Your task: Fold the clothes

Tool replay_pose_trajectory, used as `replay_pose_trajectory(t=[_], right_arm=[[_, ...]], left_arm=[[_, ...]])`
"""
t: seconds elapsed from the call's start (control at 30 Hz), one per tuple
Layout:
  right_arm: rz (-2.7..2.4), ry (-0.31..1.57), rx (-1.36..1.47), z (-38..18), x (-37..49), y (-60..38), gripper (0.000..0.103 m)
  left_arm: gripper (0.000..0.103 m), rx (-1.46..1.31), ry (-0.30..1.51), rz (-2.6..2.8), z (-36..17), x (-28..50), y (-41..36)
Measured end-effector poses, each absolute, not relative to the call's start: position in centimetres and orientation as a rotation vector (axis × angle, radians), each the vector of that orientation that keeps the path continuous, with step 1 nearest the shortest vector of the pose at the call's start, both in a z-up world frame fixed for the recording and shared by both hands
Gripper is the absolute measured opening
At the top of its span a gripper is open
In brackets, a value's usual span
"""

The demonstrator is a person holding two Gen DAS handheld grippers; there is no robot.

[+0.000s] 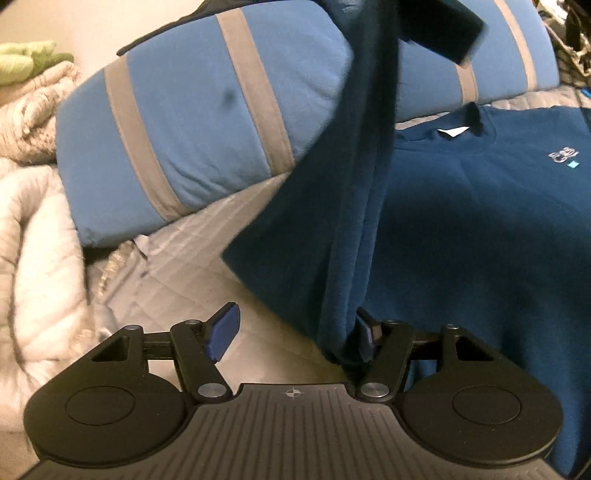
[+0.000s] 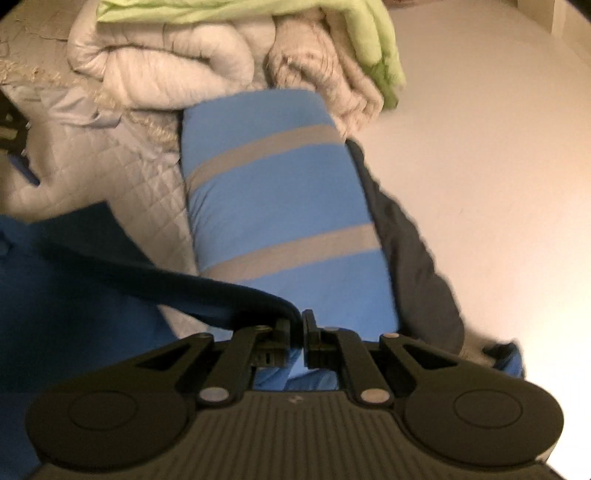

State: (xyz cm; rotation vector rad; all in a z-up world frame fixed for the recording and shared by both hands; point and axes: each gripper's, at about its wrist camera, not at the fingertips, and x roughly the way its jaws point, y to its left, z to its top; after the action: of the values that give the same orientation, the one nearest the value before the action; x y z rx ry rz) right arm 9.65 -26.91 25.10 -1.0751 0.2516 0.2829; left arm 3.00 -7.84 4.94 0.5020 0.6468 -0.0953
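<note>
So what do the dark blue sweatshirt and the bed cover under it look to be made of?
Dark blue sweatshirt: seemingly soft fleece-like knit, matte, with a fuzzy nap on the lifted sleeve. Bed cover: quilted fabric with a slight sheen and stitched diamond lines; fibre unclear.

Quilted bed (image 1: 192, 254) under laundry.
Ahead of the left hand-held gripper (image 1: 291, 341) lie a navy sweatshirt (image 1: 480, 221), striped blue pillow (image 1: 184, 122) and rumpled pale comforter (image 1: 40, 236).

Navy sweatshirt (image 1: 480, 221) flat, sleeve (image 1: 354, 184) lifted

Blue pillow with grey stripes (image 1: 192, 122), rumpled white comforter (image 2: 159, 62), green cloth (image 2: 240, 11) on quilted bedspread (image 1: 192, 258).
</note>
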Motion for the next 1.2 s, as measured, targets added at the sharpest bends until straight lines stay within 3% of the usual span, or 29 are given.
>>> replay_pose_trajectory(t=[0.23, 0.5, 0.63, 0.87, 1.03, 1.2], right_arm=[[0.434, 0.536, -0.918, 22.5, 10.0, -32.9, 0.007], [0.410, 0.542, -0.988, 20.0, 7.3, -35.4, 0.008], [0.336, 0.456, -1.231, 22.0, 2.7, -33.8, 0.010], [0.552, 0.631, -1.223, 15.3, -3.3, -34.3, 0.072], [0.571, 0.693, -1.067, 13.5, -4.6, -39.6, 0.079], [0.534, 0.715, -0.953, 12.1, -4.7, -43.7, 0.079]], left_arm=[[0.063, 0.525, 0.649, -0.022, 5.9, 3.5, -6.2], [0.065, 0.696, 0.591, -0.045, 5.9, 3.2, -7.6], [0.065, 0.772, 0.579, -0.048, 5.4, 3.4, -8.4], [0.065, 0.751, 0.632, -0.046, 4.3, 3.3, -7.5], [0.065, 0.723, 0.617, -0.097, 4.7, 1.8, -7.3], [0.065, 0.654, 0.640, -0.128, 5.2, 0.7, -6.8]])
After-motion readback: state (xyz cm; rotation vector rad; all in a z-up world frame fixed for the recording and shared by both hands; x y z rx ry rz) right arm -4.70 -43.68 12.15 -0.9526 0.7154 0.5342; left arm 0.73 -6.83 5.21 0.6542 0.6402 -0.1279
